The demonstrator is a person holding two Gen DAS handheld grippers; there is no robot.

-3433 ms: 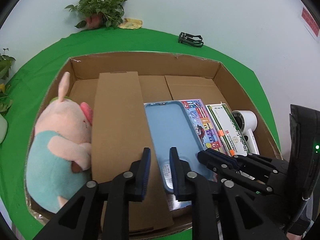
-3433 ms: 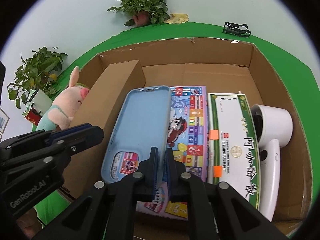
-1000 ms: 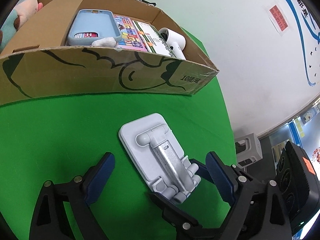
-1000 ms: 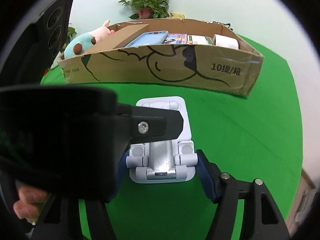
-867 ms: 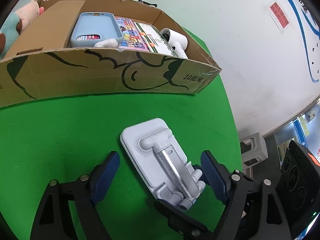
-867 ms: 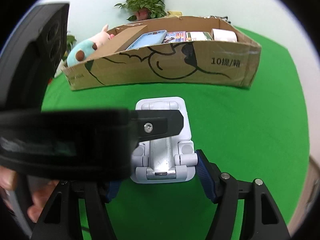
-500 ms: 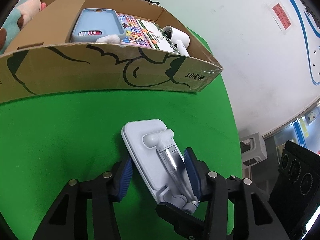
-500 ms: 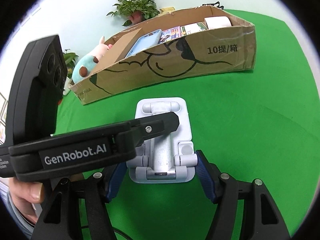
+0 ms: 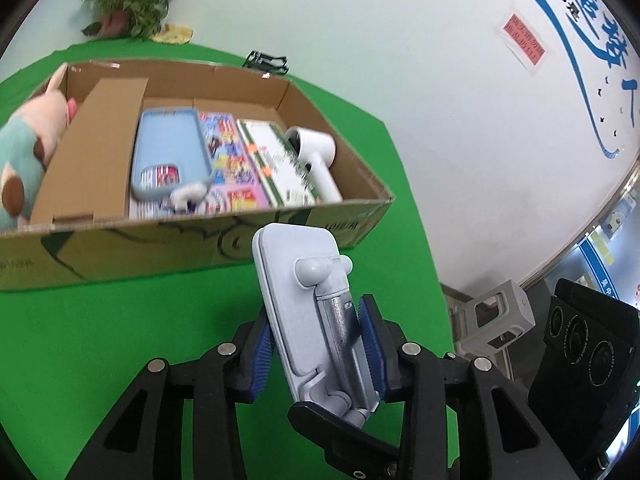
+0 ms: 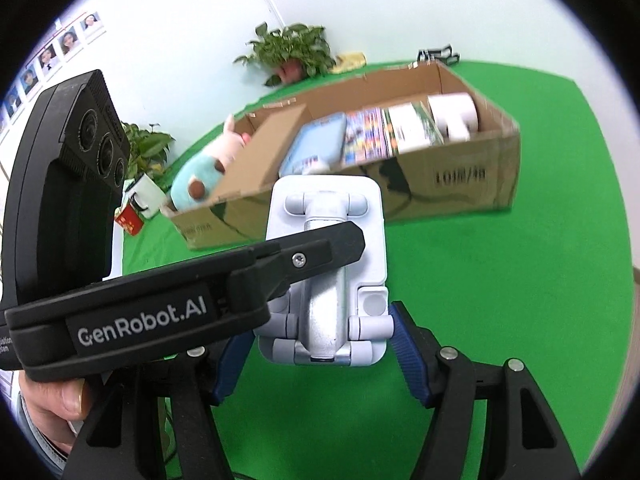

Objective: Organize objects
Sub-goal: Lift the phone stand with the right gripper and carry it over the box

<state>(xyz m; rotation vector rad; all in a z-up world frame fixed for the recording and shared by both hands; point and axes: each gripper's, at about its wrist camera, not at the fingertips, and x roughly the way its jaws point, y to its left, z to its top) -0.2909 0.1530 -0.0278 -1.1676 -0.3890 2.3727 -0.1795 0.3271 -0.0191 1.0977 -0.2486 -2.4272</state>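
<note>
The left gripper point(image 9: 318, 344) now clamps the white folding phone stand point(image 9: 308, 300), its blue-padded fingers point(image 9: 370, 344) pressed against both long sides of the stand. Half a second ago the stand lay flat on the green counter point(image 9: 100, 340) with the fingers just closing around it; a second ago they were spread wide on either side. It is now lifted off the cloth and tilted up, its top end overlapping the front wall of the cardboard box point(image 9: 192, 236) in the left wrist view.

The right gripper point(image 10: 320, 354) has its fingers point(image 10: 408, 356) spread wide, either side of the stand's hinged lower end without touching it, much as in the earlier frames. In the right wrist view the stand point(image 10: 348, 248) hangs in front of the box, partly crossed by the left gripper's black body.

The box sits toward the counter's far edge, and its contents have not changed: a plush pig point(image 9: 24, 148) at the left end, a cardboard divider point(image 9: 96, 144), a blue phone case point(image 9: 168, 148) lying on a colourful game box point(image 9: 228, 168), a green-and-white carton point(image 9: 280, 164) and a white hair dryer point(image 9: 316, 156) at the right end. A potted plant point(image 9: 128, 0) stands at the counter's far edge.
</note>
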